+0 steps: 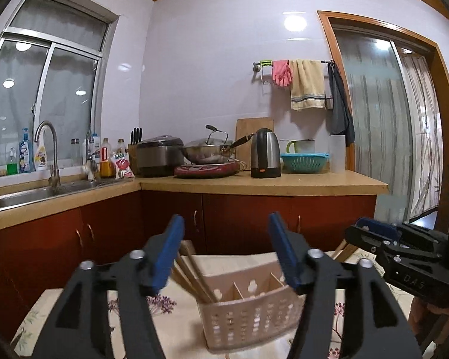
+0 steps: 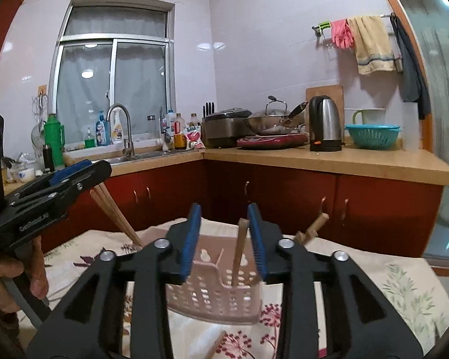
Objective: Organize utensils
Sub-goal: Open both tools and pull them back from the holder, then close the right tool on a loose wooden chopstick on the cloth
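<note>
Now the pale pink perforated plastic utensil caddy [image 1: 248, 317] stands on the bench [image 2: 404, 284], which is draped in a cream floral cloth. Both tongs hover above it, close to each other. A bundle of tan wooden chopsticks [image 1: 194, 275] leans in the caddy's left compartment; the left tongs [image 1: 226, 254] hang spread over that end, touching nothing. From the right wrist view, the right tongs [image 2: 224, 239] are spread too, with one upright wooden stick [image 2: 239, 248] standing loose between the blue pads [image 2: 191, 236] in the caddy's right compartment.
</note>
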Available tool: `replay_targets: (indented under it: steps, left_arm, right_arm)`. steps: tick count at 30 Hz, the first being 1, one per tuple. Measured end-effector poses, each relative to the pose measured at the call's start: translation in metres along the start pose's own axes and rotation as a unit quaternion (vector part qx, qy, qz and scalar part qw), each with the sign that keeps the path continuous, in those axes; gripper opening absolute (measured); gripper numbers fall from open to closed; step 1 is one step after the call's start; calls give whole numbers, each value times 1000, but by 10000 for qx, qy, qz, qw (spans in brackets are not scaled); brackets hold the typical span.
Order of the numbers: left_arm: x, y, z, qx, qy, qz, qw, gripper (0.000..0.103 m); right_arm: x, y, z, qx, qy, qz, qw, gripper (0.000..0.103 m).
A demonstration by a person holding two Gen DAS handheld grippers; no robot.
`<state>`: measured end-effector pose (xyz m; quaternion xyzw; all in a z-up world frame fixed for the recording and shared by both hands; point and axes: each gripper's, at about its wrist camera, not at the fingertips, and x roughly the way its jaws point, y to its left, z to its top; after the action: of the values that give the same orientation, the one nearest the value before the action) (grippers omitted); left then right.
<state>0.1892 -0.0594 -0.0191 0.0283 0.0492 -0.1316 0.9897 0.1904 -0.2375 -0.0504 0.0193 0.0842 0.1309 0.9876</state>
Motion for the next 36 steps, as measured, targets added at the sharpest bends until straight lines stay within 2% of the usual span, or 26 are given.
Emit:
replay_targets:
  steps: [3, 8, 12, 16, 19, 24, 31, 36]
  left_arm:
    - [-18, 1, -4, -50, 74, 38, 10000, 71]
    - [-48, -3, -21, -12, 370, 105, 9993, 72]
    - [-72, -7, -46, 44, 654, 221, 9976, 72]
    - [-88, -4, -79, -148, 1129, 306, 9930, 72]
    - [-100, -2, -105, -326, 1449, 409, 9881, 72]
    - [-114, -2, -134, -402, 1761, 519, 9822, 72]
    - [-124, -2, -159, -432, 2053, 601, 9759, 72]
    - [-122, -9, -171, -399, 2247, 492, 9724, 70]
  right_arm:
    - [-23, 8, -3, -32, -29, -91, 9999, 51]
    - [-55, 22, -22, -119, 170, -161, 9997, 54]
    - [-77, 36, -58, -110, 547, -135, 9983, 54]
    - [-92, 50, -103, -36, 1037, -85, 9946, 52]
    - [-98, 61, -129, -66, 1280, -37, 9917, 43]
    - [-100, 76, -167, -118, 1711, 88, 9851, 40]
    - [-86, 81, -193, -199, 2290, 104, 9732, 34]
    - [-85, 76, -197, -262, 2487, -22, 9682, 10]
